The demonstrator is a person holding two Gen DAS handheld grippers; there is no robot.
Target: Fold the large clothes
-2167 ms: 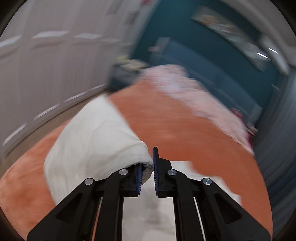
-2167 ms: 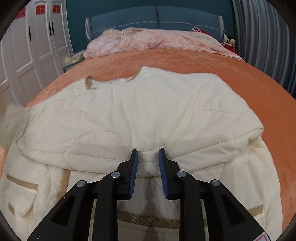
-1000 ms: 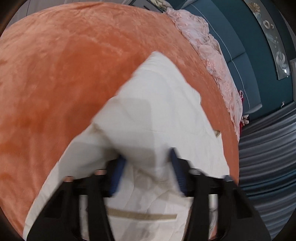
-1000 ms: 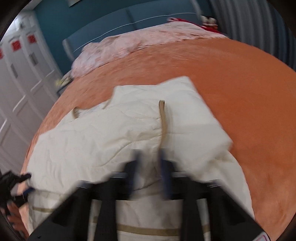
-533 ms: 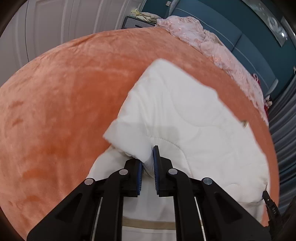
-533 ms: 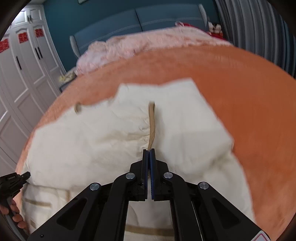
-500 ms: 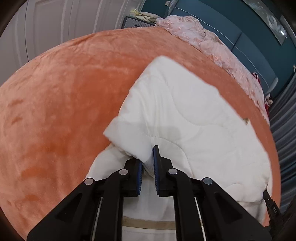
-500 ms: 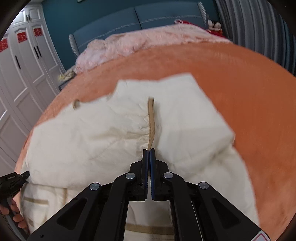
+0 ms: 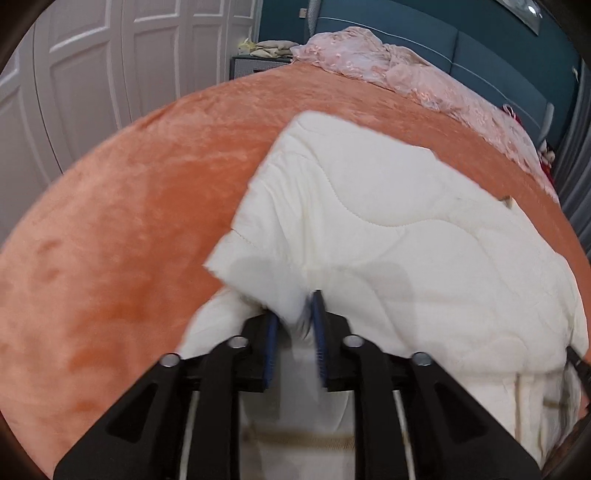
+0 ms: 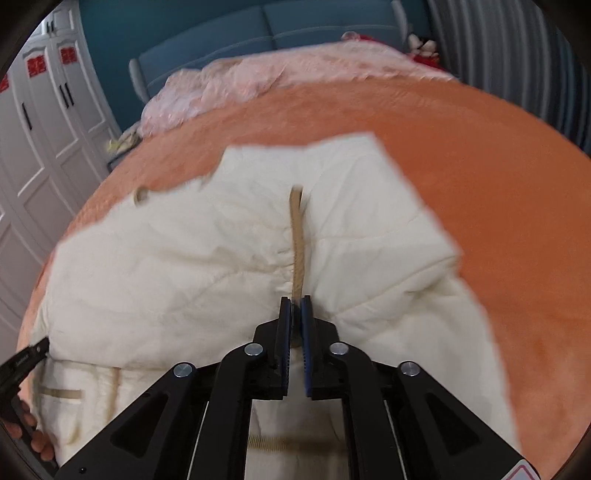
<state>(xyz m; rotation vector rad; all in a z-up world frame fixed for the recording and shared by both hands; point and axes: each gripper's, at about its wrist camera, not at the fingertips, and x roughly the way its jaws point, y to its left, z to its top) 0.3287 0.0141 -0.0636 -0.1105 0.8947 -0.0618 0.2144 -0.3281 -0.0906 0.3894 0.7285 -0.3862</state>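
One cream quilted padded coat (image 9: pixel 406 229) lies folded on the orange plush bedspread (image 9: pixel 129 206). Both tools angle downward. The left hand-held gripper (image 9: pixel 293 325) is opening, blurred coat fabric seemingly loose between its jaws. The right hand-held gripper (image 10: pixel 295 310), opening narrowly, has the tan elastic band (image 10: pixel 297 236) between its jaws.

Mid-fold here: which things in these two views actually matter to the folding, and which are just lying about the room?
Part of the job:
cream quilted jacket
its tan trim strip, between the opening right gripper pads
left gripper, opening around a jacket fold
orange bedspread underneath

Just lying about:
pink lace cover
blue headboard
white wardrobe
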